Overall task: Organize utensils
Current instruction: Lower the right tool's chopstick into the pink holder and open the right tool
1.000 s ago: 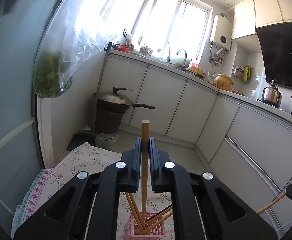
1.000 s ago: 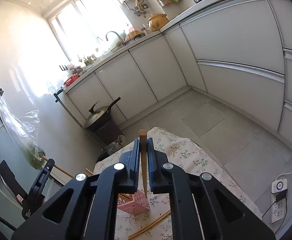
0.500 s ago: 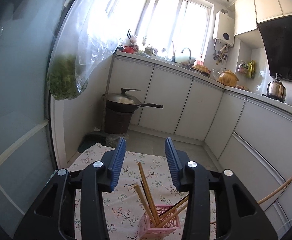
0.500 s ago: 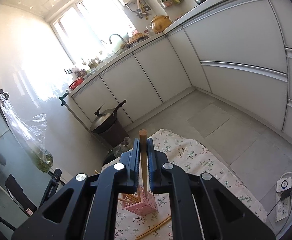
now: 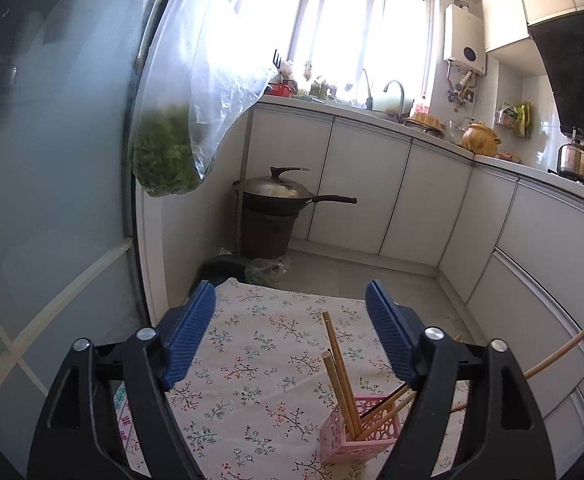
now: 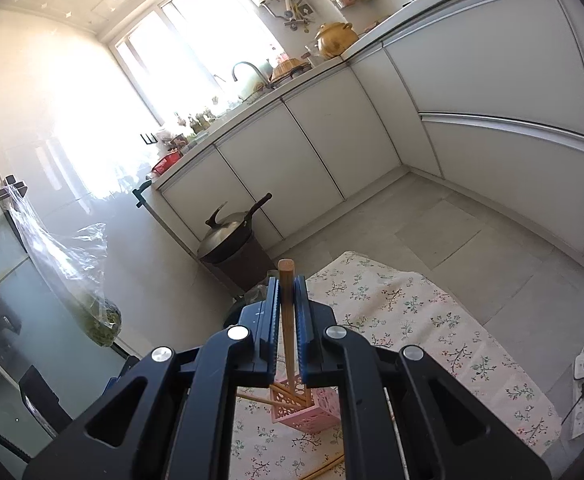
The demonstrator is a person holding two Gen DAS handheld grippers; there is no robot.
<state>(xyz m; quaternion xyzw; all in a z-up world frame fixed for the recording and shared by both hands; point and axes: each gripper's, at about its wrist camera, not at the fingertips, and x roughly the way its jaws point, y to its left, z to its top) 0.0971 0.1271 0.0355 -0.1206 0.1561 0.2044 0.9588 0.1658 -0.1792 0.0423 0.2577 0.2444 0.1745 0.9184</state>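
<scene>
Below the right gripper [image 6: 287, 304], clamped on one chopstick [image 6: 287, 320], stands the pink holder [image 6: 306, 410]; lower it straight in. Left gripper [image 5: 292, 336], just opened, holds nothing.

Pink lattice holder [image 5: 356, 432], tan chopsticks [image 5: 342, 380], white floral-print cloth [image 5: 259, 344], blue ribbed pads [image 5: 189, 334]

Both wrist cameras sit close above the floral tablecloth [image 5: 251, 360], looking slightly downward across the kitchen toward the far window [image 5: 364, 32]. The left view faces the left glass door, the right view tilts; both share the pink holder [image 6: 312, 408] and wok [image 5: 275, 192].
</scene>
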